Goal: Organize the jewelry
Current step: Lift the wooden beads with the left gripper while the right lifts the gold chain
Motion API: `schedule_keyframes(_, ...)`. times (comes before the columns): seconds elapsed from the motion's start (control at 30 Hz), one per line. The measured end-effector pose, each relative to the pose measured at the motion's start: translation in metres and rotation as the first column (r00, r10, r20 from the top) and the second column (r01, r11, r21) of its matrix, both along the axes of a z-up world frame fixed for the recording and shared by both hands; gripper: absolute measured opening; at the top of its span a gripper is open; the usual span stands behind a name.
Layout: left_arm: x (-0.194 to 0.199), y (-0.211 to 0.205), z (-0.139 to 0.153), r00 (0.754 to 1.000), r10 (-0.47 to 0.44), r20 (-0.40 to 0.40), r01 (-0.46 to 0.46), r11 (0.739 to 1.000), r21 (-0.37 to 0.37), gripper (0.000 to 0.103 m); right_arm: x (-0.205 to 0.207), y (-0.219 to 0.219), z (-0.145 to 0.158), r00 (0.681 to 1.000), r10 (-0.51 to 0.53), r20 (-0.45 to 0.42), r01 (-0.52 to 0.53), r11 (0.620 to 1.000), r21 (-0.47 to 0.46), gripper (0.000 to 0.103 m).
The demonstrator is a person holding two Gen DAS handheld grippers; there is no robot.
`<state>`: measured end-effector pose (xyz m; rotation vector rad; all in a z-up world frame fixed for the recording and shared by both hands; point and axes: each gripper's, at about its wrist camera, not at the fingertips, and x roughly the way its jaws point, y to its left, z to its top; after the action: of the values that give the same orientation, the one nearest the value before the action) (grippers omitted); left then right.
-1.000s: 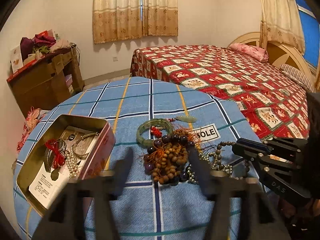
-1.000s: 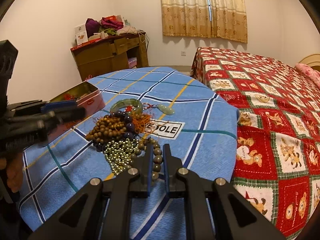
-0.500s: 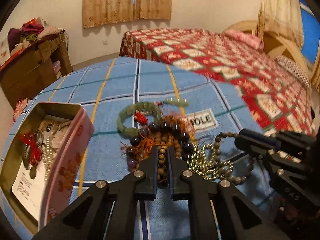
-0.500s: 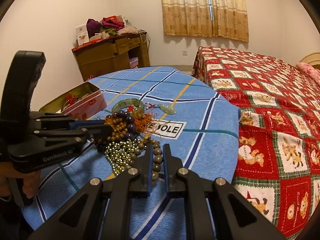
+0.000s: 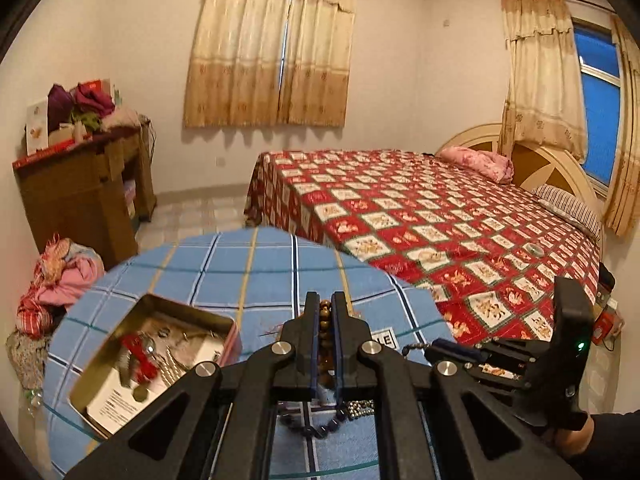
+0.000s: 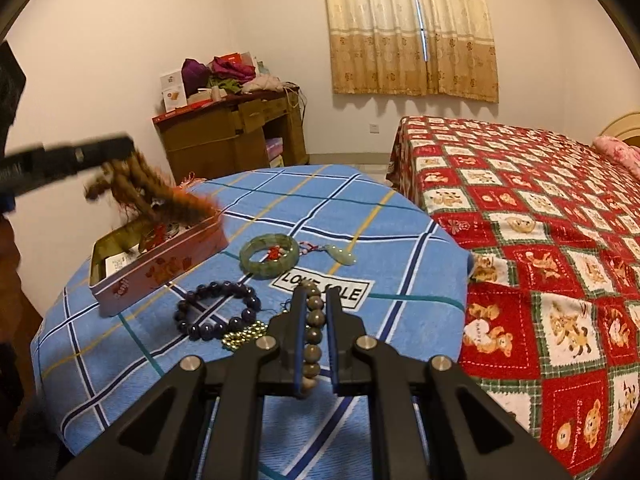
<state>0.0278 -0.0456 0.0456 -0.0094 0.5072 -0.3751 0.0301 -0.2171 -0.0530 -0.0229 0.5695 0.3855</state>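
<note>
My left gripper is shut on a brown wooden bead string; in the right wrist view it holds the blurred string with orange tassels in the air above the open tin box. The tin holds several pieces. My right gripper is shut on a grey-brown bead bracelet. On the blue checked cloth lie a green jade bangle, a jade pendant, a dark purple bead bracelet and small gold beads.
A bed with a red patterned cover stands right of the round table. A wooden cabinet piled with clothes stands by the far wall. Bags of cloth lie on the floor left of the table.
My left gripper closed on the wooden bead string and lifted it out of the pile, up and left over the tin. My right gripper stays shut on its bracelet.
</note>
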Motion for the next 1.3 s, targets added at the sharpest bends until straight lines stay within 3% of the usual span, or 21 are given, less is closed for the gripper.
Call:
schedule_keyframes(0.4, 0.004, 0.023, -0.011, 0.998, 0.069, -0.015, -0.068, 0.998, 0.017, 0.004, 0.007, 0.014, 0.022, 0.997, 0.074, 0.016, -0.075, 0.997, 0.033, 0.012)
schedule_keyframes(0.7, 0.003, 0.052, -0.015, 0.99, 0.141, -0.016, -0.141, 0.99, 0.008, 0.004, 0.018, 0.042, 0.038, 0.99, 0.135, 0.046, -0.135, 0.991, 0.003, 0.012)
schedule_keyframes(1.3, 0.012, 0.114, -0.023, 0.958, 0.288, -0.021, -0.287, 0.958, 0.027, 0.004, 0.045, 0.112, 0.054, 0.96, 0.271, 0.068, -0.268, 0.962, -0.041, 0.012)
